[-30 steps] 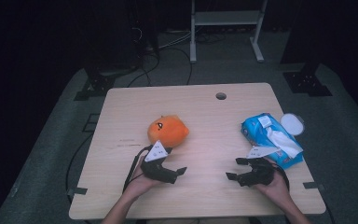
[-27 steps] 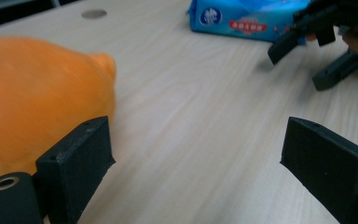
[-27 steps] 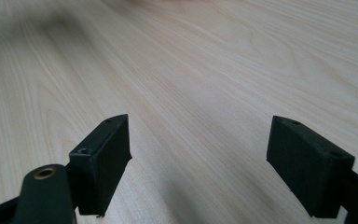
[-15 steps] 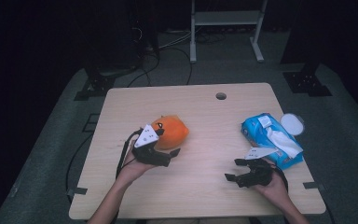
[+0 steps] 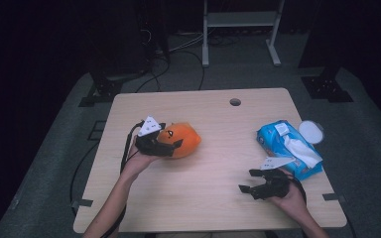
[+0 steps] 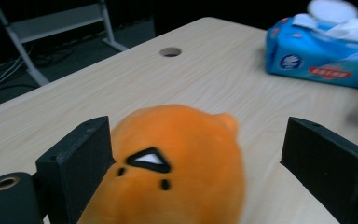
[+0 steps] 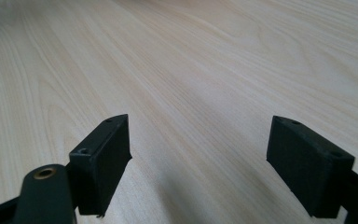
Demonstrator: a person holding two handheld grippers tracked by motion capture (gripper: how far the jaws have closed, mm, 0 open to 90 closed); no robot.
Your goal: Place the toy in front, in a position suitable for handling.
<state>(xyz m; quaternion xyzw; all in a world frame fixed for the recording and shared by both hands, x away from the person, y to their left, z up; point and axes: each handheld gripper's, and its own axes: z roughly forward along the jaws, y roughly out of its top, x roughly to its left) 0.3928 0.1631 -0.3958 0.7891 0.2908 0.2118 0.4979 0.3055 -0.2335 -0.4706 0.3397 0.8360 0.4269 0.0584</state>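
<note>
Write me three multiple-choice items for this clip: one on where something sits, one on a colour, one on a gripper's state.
1. Where is the blue tissue pack on the table?
A. Near the right edge, just beyond the right gripper
B. At the middle
C. By the left edge

2. What colour is the plush toy?
A. Green
B. Orange
C. White

3. How does the left gripper stand?
A. Shut on bare wood
B. Open, the plush toy between its jaws
C. Shut on the tissue pack

Answers: 1 A, the high view shows the pack at the right side; 2 B, the toy is orange with a dark face; 3 B, the left gripper view shows a gap between toy and one jaw.
</note>
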